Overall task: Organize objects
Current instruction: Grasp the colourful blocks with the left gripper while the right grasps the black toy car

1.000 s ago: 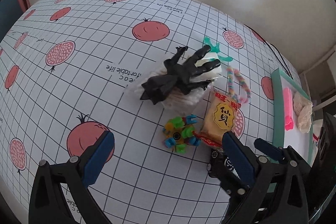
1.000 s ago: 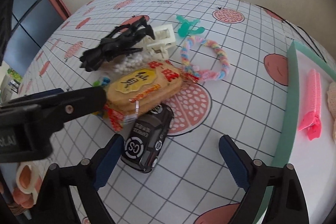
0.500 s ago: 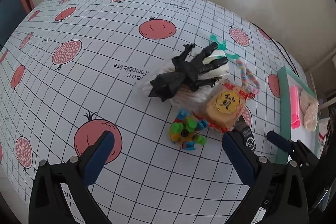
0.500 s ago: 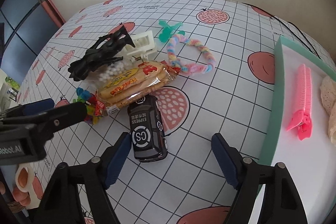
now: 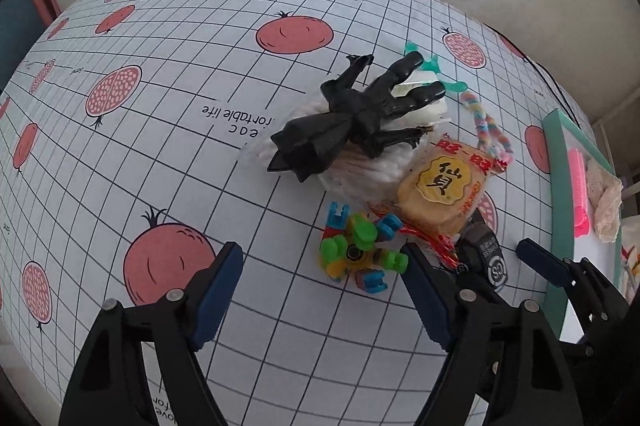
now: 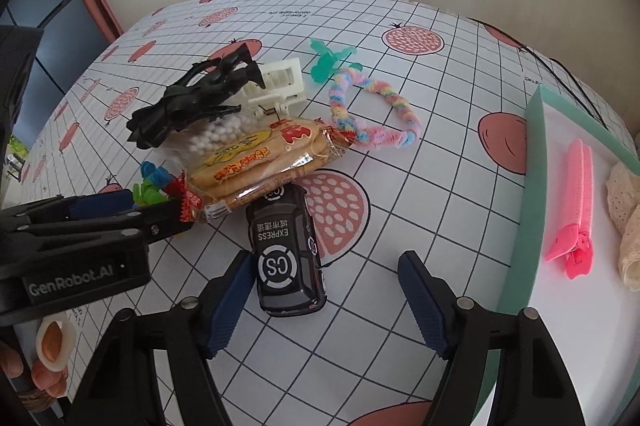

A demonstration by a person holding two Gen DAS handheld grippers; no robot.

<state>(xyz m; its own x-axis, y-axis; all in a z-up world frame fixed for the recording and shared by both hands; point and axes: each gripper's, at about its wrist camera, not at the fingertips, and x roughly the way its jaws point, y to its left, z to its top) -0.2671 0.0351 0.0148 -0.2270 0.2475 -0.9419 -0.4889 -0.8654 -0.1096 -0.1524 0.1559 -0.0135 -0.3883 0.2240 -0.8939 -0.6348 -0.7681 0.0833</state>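
Note:
A pile of objects lies on the pomegranate-print tablecloth (image 5: 160,146). It holds a black toy figure (image 5: 352,114), a cracker packet (image 5: 444,190), a bag of cotton swabs (image 5: 360,170), a coloured block toy (image 5: 360,250) and a black toy car (image 6: 286,250). My left gripper (image 5: 324,290) is open, just short of the block toy. My right gripper (image 6: 324,298) is open, with the toy car close by its left finger (image 6: 230,300). The car also shows in the left wrist view (image 5: 486,258).
A green-rimmed white tray (image 6: 532,186) at the right holds a pink hair clip (image 6: 576,210) and a cream lace piece (image 6: 624,226). A pastel braided loop (image 6: 376,114), a white clip (image 6: 280,86) and a teal piece (image 6: 328,60) lie behind the pile.
Both grippers have drawn back and risen a little, so the pile sits further off. The right gripper has swung so the toy car lies nearer its left finger. Nothing was grasped.

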